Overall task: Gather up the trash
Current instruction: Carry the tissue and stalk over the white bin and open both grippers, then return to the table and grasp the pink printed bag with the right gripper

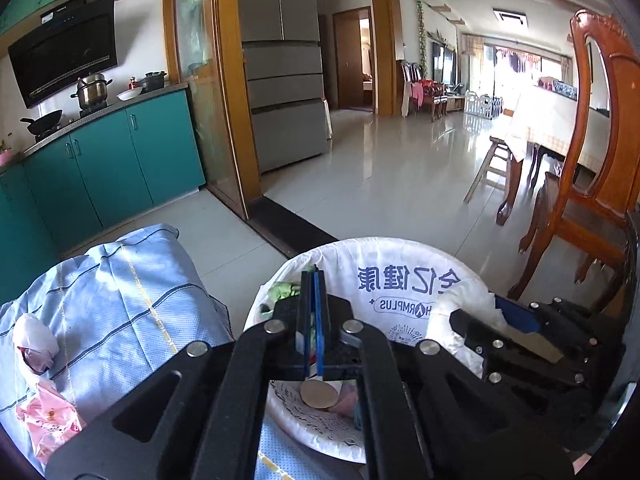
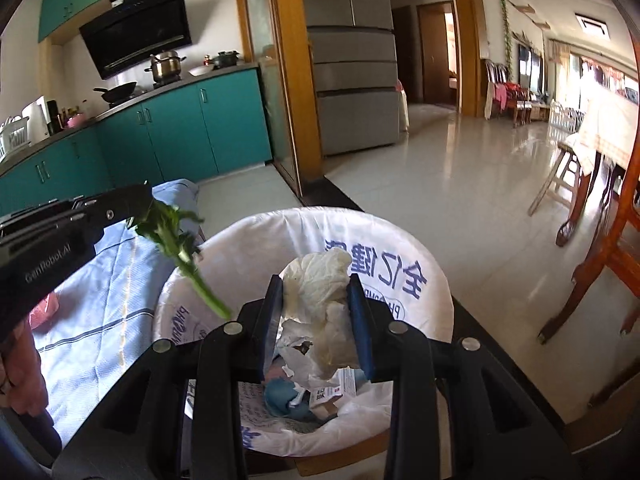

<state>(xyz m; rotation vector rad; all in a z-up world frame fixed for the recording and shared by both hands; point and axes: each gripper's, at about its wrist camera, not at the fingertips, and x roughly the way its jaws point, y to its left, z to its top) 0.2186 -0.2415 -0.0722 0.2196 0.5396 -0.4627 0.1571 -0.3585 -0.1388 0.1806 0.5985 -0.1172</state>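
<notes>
A bin lined with a white printed bag stands below both grippers, with paper scraps inside. My left gripper is shut on a green leafy stalk, which hangs over the bin's left rim in the right wrist view; in the left wrist view only a bit of green shows beside the fingers. My right gripper is shut on a crumpled white tissue above the bin.
A light blue striped cloth lies left of the bin, with a pink plastic bag and a white wad on it. A wooden chair and a table stand to the right. Teal kitchen cabinets stand at the back left.
</notes>
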